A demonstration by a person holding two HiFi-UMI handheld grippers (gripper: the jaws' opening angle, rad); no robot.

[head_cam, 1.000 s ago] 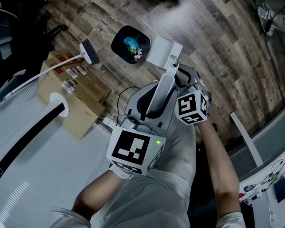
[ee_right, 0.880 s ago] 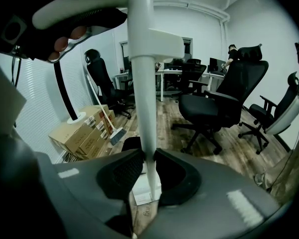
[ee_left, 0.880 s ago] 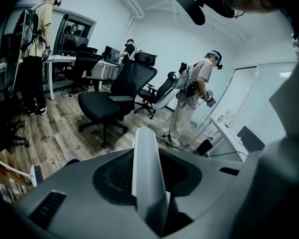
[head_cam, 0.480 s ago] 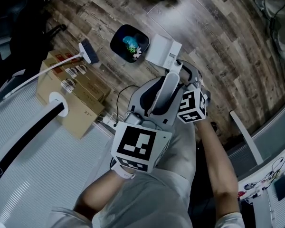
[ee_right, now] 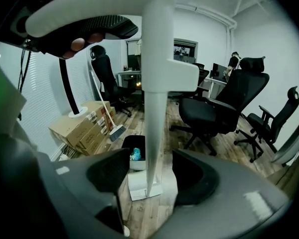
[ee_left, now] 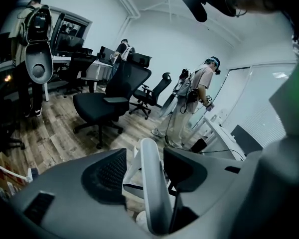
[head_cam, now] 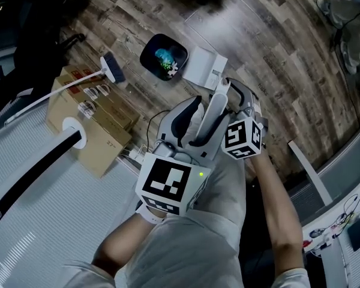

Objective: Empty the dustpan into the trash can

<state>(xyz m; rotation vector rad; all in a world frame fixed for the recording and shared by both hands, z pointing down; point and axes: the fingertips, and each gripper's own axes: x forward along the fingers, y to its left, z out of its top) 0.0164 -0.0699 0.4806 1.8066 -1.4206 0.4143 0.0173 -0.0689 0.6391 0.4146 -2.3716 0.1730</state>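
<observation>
The white dustpan rests on the wood floor right beside the black trash can, which holds blue and white scraps. Its long white handle rises toward me. My left gripper and right gripper both stand around that handle, and their jaws have just been opening. In the left gripper view the handle passes between the spread jaws of the left gripper with a gap showing. In the right gripper view the handle stands free between the jaws of the right gripper, above the trash can.
Cardboard boxes lie left of the can, with a broom leaning over them. Black office chairs stand on the floor beyond. A person stands by a desk at the far wall.
Both grippers' jaws have spread apart around the dustpan handle and no longer clamp it. The dustpan, the can and both hands stay where they were.
</observation>
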